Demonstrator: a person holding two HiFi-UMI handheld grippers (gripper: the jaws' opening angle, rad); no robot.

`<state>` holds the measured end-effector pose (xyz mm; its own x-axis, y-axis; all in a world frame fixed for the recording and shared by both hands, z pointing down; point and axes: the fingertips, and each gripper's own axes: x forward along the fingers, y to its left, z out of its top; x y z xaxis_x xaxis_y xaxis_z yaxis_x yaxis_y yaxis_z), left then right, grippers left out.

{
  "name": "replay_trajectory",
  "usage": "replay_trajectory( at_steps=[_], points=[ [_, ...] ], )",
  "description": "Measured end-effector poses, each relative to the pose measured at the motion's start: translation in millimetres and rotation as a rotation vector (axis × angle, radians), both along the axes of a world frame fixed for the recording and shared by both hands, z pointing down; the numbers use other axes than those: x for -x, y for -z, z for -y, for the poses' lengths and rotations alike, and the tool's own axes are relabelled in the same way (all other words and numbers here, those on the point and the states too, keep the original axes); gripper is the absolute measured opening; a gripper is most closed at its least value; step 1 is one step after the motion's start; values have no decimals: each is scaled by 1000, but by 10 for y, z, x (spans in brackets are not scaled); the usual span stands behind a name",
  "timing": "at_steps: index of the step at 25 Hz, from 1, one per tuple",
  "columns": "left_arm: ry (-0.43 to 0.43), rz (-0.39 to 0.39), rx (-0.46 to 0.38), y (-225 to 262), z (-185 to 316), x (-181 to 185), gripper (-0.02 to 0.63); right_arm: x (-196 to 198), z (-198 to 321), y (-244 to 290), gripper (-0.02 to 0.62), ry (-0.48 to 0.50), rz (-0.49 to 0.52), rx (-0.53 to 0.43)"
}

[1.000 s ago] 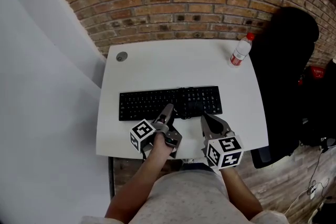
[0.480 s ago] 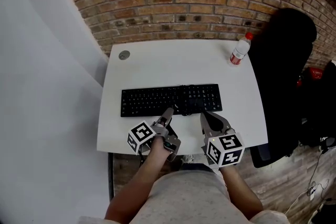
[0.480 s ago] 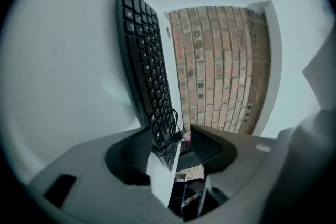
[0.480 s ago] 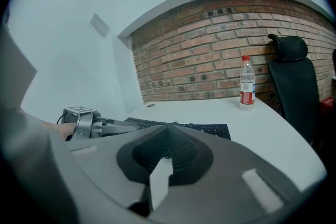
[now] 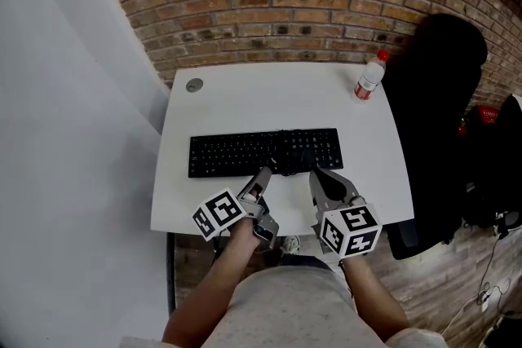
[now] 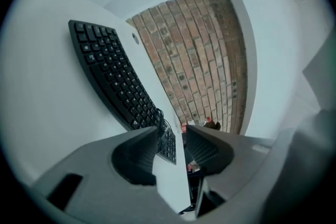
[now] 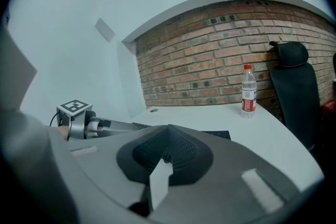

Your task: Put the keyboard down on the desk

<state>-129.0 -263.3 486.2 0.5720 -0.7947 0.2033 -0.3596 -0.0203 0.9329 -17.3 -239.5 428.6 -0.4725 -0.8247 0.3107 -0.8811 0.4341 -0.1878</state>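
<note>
The black keyboard (image 5: 265,152) lies flat on the white desk (image 5: 245,106), its cable at the near edge; in the left gripper view the keyboard (image 6: 113,76) runs along the left. My left gripper (image 5: 262,176) hovers just short of the keyboard's near edge; its jaws (image 6: 173,136) are closing with a gap and nothing between them. My right gripper (image 5: 319,174) sits beside it to the right, near the keyboard's right part. Seen in its own view, the right gripper (image 7: 168,131) has its tips together and holds nothing.
A water bottle with a red cap (image 5: 369,79) stands at the desk's far right corner. A black chair (image 5: 436,118) is against the right edge. A round cable grommet (image 5: 193,85) marks the far left. Brick wall behind, white wall at the left.
Both grippers have drawn back from the keyboard toward the desk's near edge. The left jaws have narrowed. The keyboard has stayed flat on the desk.
</note>
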Motion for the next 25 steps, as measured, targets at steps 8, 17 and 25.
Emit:
replay_trajectory(
  at_steps=[8,17,25],
  points=[
    [-79,207,-132,245,-105,-16,87,3,-115,151,3,4,11,-27],
    [-175,452,-281,415,-263,-166,27,3,-244,273,3,16,21,-55],
    [-214,537,-339,445,-364,-280,-8,-33,-346,311,3,23,32,-66]
  ],
)
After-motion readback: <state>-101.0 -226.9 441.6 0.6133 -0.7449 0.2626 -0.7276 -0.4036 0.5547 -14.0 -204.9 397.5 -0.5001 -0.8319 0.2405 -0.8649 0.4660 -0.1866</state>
